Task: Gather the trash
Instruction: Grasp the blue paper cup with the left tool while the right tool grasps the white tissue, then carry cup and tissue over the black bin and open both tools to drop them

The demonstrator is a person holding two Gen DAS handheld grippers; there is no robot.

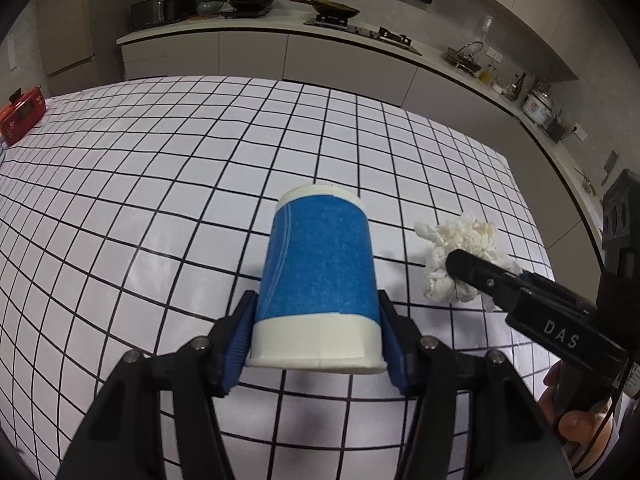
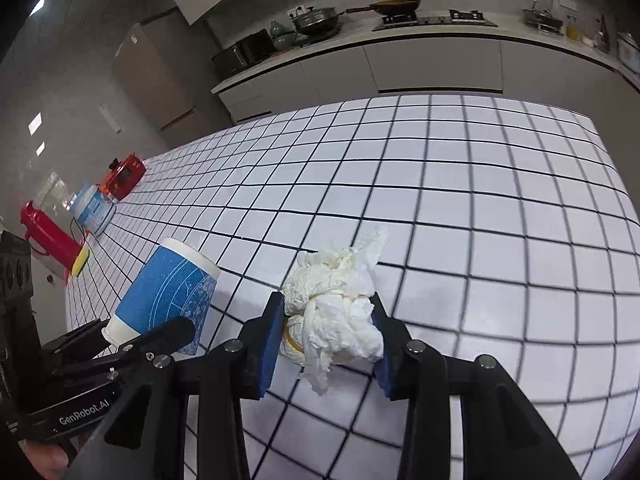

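A blue paper cup [image 1: 316,276] with white bands sits between the blue pads of my left gripper [image 1: 316,300], which is shut on it near its wide rim. The cup tilts, its narrow base pointing away over the checked tablecloth [image 1: 160,160]. In the right wrist view the same cup [image 2: 168,292] shows at the lower left, held by the left gripper [image 2: 160,332]. My right gripper [image 2: 326,304] is shut on a crumpled white tissue [image 2: 332,312]. From the left wrist, that tissue [image 1: 460,236] and the right gripper [image 1: 460,264] lie just right of the cup.
On the table's far left stand a red box [image 2: 124,176], a blue-and-white can [image 2: 94,210], a red bottle [image 2: 50,236] and a yellow sponge [image 2: 82,258]. A kitchen counter [image 1: 280,32] with pans runs behind the table. A hand [image 1: 576,424] grips the right tool.
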